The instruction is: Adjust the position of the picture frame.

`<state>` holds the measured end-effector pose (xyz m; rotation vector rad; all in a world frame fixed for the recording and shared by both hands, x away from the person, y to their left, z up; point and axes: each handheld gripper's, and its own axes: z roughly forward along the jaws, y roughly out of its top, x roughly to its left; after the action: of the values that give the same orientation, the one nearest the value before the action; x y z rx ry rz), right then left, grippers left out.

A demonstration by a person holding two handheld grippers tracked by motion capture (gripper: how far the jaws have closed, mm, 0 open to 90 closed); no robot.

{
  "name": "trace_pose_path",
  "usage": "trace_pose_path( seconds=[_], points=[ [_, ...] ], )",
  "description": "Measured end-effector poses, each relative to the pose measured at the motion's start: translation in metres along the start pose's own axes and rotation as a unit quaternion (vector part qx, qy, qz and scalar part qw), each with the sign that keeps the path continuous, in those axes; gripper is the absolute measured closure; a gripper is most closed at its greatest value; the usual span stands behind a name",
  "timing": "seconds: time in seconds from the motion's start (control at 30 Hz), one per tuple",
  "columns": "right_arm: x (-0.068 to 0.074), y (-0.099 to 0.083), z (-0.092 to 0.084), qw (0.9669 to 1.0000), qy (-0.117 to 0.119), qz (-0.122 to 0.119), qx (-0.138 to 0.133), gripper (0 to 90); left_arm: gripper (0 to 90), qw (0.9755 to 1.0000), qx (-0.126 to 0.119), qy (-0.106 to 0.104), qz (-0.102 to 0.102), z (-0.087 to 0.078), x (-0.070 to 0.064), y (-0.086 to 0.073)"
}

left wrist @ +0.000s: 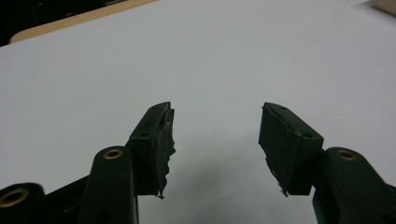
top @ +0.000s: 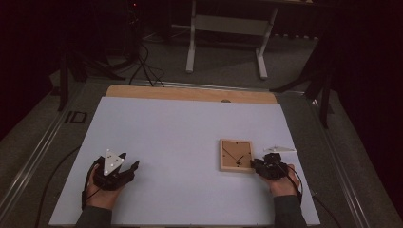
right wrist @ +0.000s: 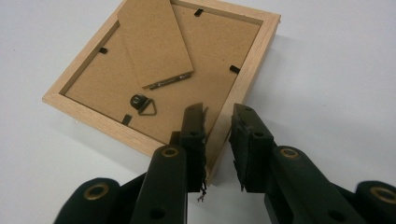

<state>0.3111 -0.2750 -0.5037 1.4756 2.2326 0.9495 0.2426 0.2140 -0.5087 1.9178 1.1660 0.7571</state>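
The left gripper (top: 124, 167) rests low on the near left of the table (top: 180, 123), well apart from the work. Its jaws stand wide apart with nothing between them, as the left gripper view (left wrist: 215, 140) confirms. Keep it parked there unless the frame needs steadying.

The picture frame (top: 236, 155) lies face-down, back up, on the right half of the table. In the right gripper view the frame (right wrist: 93, 116) shows its brown backing board (right wrist: 219, 46), the folded easel stand (right wrist: 154, 42), a metal hanger ring (right wrist: 144, 104) and small black retaining tabs along the inner rim.

The right gripper (top: 259, 165) sits at the near right corner of the frame. Its jaws (right wrist: 217, 140) straddle the wooden rail: one jaw over the backing side, the other outside the rail. The gap is narrow, but whether the pads already press the wood cannot be told.

Recommended procedure for the grasp, as judged from this position:
- Seat both pads squarely on the rail, not on the backing board.
- Close until the rail is firmly clamped before lifting.
- Lift slowly; a corner grip lets the frame swing.
- Keep clear of the easel stand and tabs.
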Motion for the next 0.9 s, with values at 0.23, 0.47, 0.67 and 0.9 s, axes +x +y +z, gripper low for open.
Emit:
trace_pose_path(
  seconds=[0.23,0.47,0.67,0.9],
  points=[
    [0.012,0.007,0.009,1.0,0.004,-0.008,-0.002,75.0,44.4,0.9994,0.001,-0.026,0.022,0.011,-0.02,0.008],
    [0.03,0.015,0.021,0.9997,0.016,-0.019,-0.005,75.0,44.3,0.9981,-0.01,-0.056,0.025,0.019,-0.043,0.017],
    [0.041,0.02,0.028,0.9993,0.023,-0.027,-0.006,75.0,44.1,0.9959,-0.007,-0.08,0.042,0.03,-0.062,0.024],
    [0.049,0.024,0.034,0.9986,0.029,-0.043,-0.013,74.8,43.5,0.992,0.013,-0.114,0.053,0.049,-0.08,0.029]
  ],
)
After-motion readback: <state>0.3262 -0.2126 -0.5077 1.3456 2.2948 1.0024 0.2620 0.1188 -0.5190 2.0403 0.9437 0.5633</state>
